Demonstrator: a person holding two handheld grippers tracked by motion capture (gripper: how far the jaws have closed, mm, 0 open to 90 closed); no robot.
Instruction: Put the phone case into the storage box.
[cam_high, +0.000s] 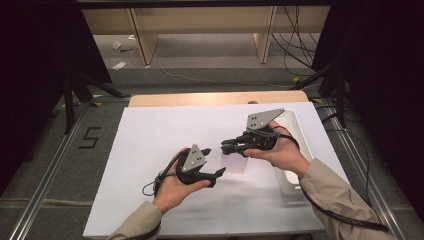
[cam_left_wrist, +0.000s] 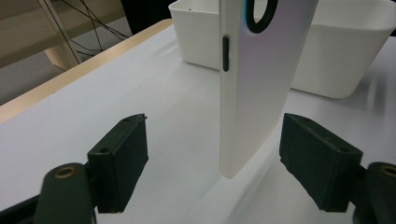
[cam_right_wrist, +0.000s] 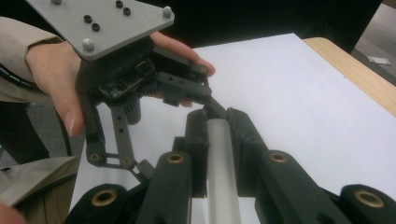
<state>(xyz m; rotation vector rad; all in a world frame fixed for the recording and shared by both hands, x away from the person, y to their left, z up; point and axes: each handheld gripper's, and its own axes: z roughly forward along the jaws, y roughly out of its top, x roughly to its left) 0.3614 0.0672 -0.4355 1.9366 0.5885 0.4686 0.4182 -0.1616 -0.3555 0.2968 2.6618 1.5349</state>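
High view shows both hands over a white board (cam_high: 150, 150) on the table, with a white bin (cam_high: 295, 130) at its right edge. The right gripper (cam_high: 231, 146) is clamped on a white phone (cam_high: 234, 161), which hangs on edge below its jaws, above the middle of the board. The right gripper view confirms the grip: both black pads press flat on the thin white edge of the phone (cam_right_wrist: 219, 163), with no gap on either side.

The left gripper (cam_high: 217, 176) sits just beside the phone's lower end, its jaws apart. In the left gripper view the phone (cam_left_wrist: 261, 84) stands upright between the two pads without touching either; a side button and part of a black camera ring show, and the bin (cam_left_wrist: 345, 56) lies behind it. The phone's bottom corner hangs a little above the board.

The step in hand looks like a handover, or a two-handed regrip, of the phone from right to left. The left jaws are in place around the lower end but have not yet taken hold. The next move calls for closing them squarely on the flat faces, clear of the side button, and only then letting the right gripper release, since a slick, thin phone could tip or slip out of a one-sided pinch.
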